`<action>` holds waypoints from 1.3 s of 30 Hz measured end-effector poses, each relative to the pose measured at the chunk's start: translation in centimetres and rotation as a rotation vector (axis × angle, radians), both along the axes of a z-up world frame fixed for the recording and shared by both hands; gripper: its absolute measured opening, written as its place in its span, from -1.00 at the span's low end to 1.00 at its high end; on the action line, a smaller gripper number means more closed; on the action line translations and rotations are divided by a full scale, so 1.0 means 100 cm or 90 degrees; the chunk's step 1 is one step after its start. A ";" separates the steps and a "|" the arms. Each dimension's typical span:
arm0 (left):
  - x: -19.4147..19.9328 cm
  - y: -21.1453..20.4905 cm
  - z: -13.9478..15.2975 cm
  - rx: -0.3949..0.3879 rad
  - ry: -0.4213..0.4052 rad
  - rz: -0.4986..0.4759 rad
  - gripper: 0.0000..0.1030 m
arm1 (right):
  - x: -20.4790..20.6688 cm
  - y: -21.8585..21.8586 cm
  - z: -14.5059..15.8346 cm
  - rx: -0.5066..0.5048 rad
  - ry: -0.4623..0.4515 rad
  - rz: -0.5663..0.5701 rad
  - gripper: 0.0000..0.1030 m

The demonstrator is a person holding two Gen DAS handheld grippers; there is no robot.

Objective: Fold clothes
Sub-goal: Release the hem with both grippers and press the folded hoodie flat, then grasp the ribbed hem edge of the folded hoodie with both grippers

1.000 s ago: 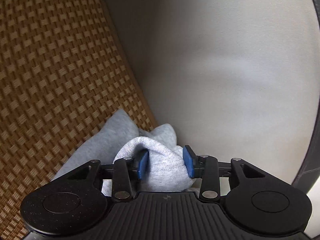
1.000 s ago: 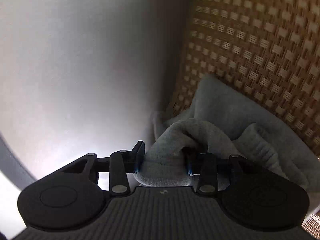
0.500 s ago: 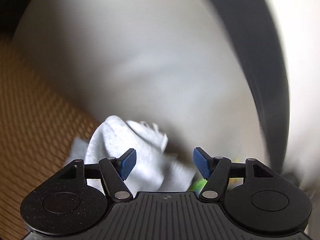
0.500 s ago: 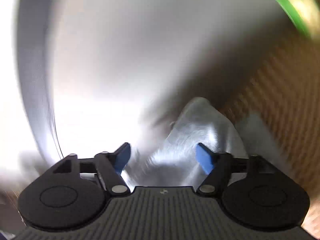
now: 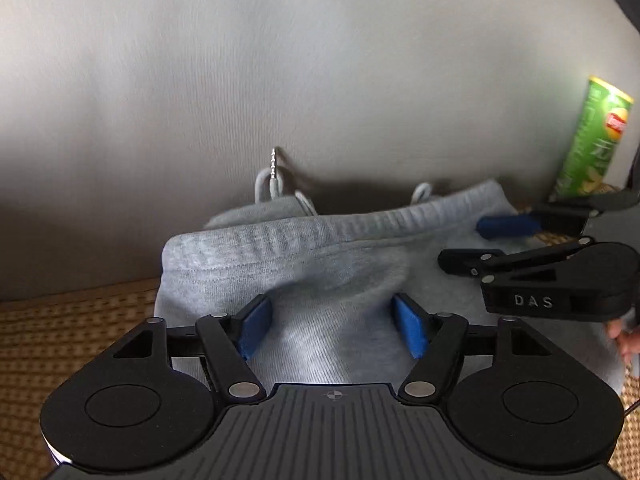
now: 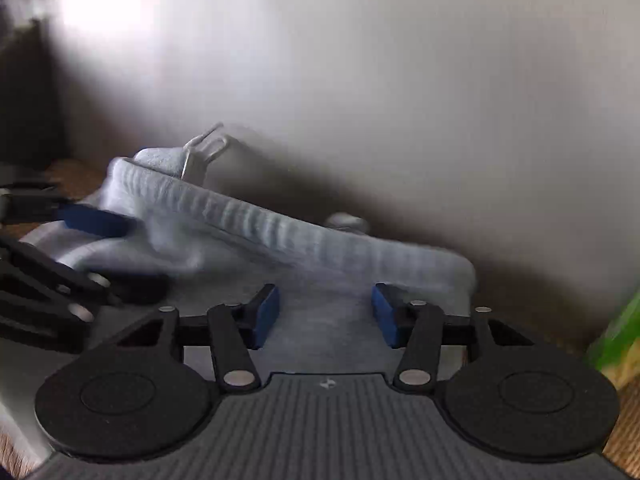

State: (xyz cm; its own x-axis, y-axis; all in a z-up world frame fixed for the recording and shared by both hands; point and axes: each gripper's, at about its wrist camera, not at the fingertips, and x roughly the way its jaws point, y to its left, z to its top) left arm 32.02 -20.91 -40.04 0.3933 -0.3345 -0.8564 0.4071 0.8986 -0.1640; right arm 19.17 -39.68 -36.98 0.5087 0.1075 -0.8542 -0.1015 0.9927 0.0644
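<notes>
Left wrist view | left gripper (image 5: pixel 333 325) pitched down over grey garment (image 5: pixel 320 264), jaws just widened, gripping nothing | right gripper (image 5: pixel 472 246) at 3 o'clock, jaws just narrowed, parted, cloth between.

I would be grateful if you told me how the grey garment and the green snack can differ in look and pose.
The grey garment lies slumped and creased on the woven mat; the green snack can stands upright and rigid. The garment is plain grey with a ribbed band and drawstring; the can is bright green with a red logo. Both sit close against the grey backing.
</notes>
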 end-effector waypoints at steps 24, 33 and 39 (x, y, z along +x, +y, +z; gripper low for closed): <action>-0.087 0.019 0.011 -0.007 -0.052 0.116 0.88 | -0.108 -0.001 0.013 -0.004 -0.070 -0.067 0.34; -0.158 0.023 0.003 0.019 -0.091 0.134 0.74 | -0.176 0.010 0.051 -0.002 -0.109 -0.067 0.28; -0.160 0.015 -0.008 0.019 -0.130 0.144 1.00 | -0.201 0.025 0.013 -0.054 -0.141 -0.051 0.46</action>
